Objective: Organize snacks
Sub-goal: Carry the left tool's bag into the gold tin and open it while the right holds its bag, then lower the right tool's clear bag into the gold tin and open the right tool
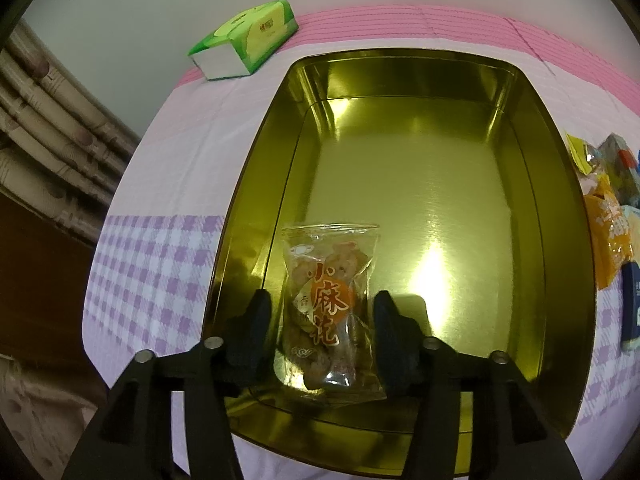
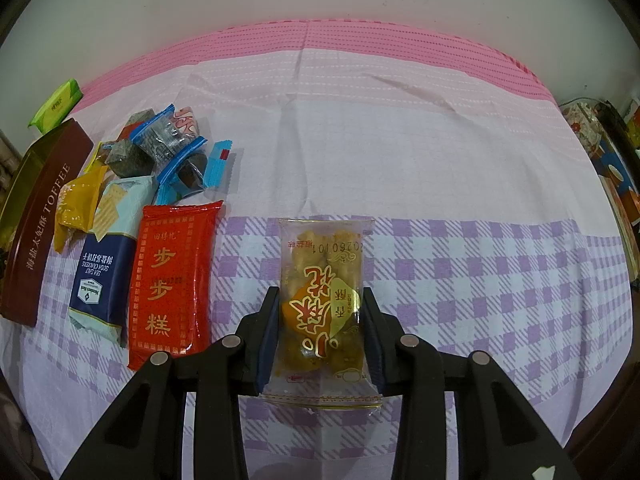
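Inside the gold tin (image 1: 520, 152), near its front left corner, a clear packet of fried twists (image 1: 330, 308) lies on the shiny floor, and the left gripper (image 1: 322, 320) hangs over it with its jaws spread, a gap showing on either side of the wrapper. Off to the right, the right gripper (image 2: 320, 320) is clamped on a second twist packet (image 2: 326, 304) above the checked cloth (image 2: 480, 280). The remaining snacks sit heaped beside the tin: a red cake bar (image 2: 172, 276), a soda cracker pack (image 2: 102, 276), blue-wrapped sweets (image 2: 176, 148). A green tissue pack (image 1: 246, 40) rests behind.
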Demonstrator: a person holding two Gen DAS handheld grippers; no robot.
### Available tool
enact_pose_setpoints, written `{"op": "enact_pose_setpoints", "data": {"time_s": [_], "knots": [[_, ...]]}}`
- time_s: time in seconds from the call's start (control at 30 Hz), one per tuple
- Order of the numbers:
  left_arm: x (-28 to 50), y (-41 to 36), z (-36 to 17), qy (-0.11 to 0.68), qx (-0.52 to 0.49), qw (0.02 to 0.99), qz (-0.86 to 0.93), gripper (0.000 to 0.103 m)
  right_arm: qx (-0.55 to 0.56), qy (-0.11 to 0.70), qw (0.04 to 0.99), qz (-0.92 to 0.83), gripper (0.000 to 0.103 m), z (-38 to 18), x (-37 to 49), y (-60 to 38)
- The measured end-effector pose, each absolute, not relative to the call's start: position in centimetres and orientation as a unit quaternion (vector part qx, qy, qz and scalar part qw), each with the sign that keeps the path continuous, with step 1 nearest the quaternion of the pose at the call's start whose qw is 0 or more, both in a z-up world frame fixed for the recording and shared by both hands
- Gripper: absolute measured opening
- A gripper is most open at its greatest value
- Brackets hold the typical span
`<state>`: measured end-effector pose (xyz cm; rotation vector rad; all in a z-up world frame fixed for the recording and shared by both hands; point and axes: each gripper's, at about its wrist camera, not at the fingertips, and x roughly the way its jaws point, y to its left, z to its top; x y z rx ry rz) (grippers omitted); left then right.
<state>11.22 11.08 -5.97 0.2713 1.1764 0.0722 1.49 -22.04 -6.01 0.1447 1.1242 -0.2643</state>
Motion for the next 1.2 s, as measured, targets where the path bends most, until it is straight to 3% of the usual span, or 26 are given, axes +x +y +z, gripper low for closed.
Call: {"op": "enact_pose_setpoints", "data": {"time_s": [0.5, 0.57, 1.2], "knots": [[9.6, 14.1, -1.1, 0.491, 0.069, 0.866, 0.059, 0.064, 0.075, 0.496, 0.855, -0.132, 0.034, -2.3, 1.3, -22.2], [9.4, 15.2, -0.5, 0.485, 0.050, 0.870, 0.073, 0.069, 0.074, 0.489, 0.861, -0.120, 0.034, -1.3, 1.6, -21.5], [6.0, 22.4, -0.9, 0.499, -0.038, 0.850, 0.165, 0.070, 0.082, 0.488, 0.864, 0.095, 0.034, 3.2, 8.0, -2.9]]}}
